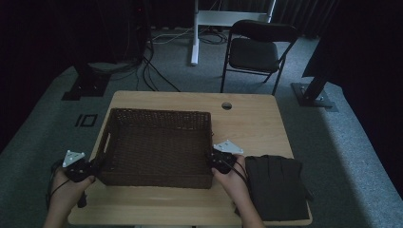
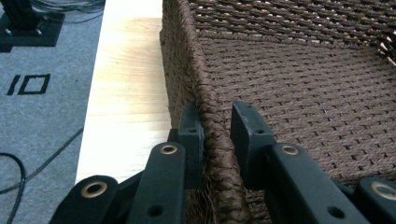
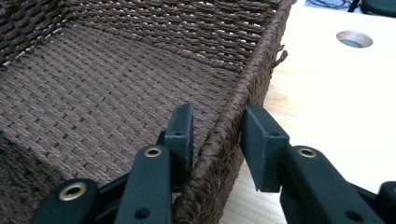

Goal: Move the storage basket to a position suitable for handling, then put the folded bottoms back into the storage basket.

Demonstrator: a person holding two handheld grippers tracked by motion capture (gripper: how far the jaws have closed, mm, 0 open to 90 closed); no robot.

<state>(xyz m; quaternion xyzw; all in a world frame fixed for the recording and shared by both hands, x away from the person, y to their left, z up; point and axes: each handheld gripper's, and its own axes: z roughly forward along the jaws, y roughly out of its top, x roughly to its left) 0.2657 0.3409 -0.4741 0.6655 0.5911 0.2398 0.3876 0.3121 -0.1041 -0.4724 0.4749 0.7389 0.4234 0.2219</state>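
A person is holding two grippers at opposite sides of a wicker basket (image 1: 157, 147) on a table (image 1: 252, 123).

The brown basket is sitting empty on the near left part of the wooden table, with a folded dark cloth (image 1: 278, 185) lying just to its right by the table's near right corner. The left gripper (image 1: 90, 168) is straddling the basket's left rim near the front corner; in the left gripper view the outer jaw is touching the braided rim while a slight gap is showing at the inner jaw. The right gripper (image 1: 212, 160) is straddling the right rim; in the right gripper view its jaws are standing apart on either side, no longer pinching, a clear gap showing at the outer jaw.
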